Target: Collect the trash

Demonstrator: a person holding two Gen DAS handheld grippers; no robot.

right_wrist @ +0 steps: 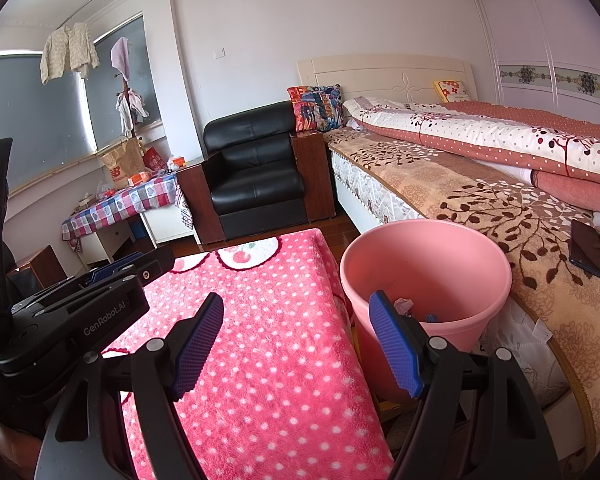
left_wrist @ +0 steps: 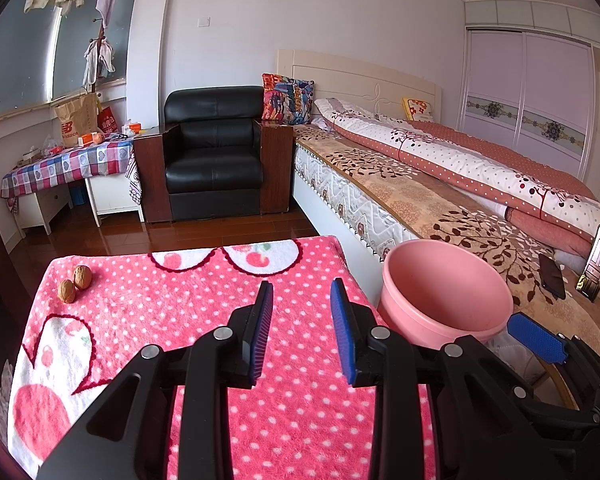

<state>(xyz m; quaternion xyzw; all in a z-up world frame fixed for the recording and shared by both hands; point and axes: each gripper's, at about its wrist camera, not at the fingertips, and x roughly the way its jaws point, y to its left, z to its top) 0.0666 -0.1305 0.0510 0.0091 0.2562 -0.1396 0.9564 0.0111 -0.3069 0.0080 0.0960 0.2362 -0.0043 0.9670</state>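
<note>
Two walnuts (left_wrist: 75, 283) lie near the far left corner of a table covered in a pink polka-dot cloth (left_wrist: 204, 292). My left gripper (left_wrist: 302, 300) hovers over the cloth's middle, open, nothing between its blue pads. A pink bin (left_wrist: 444, 292) stands on the floor at the table's right side, between table and bed. In the right wrist view the pink bin (right_wrist: 428, 264) holds some crumpled scraps at its bottom. My right gripper (right_wrist: 296, 320) hangs open over the table's right edge, its right finger in front of the bin's rim. The walnuts are hidden in that view.
A bed (left_wrist: 460, 184) with a leaf-pattern blanket runs along the right, with a dark phone (right_wrist: 586, 246) lying on it. A black armchair (left_wrist: 214, 156) and a side table with a checked cloth (left_wrist: 68, 164) stand at the back. Wood floor lies between.
</note>
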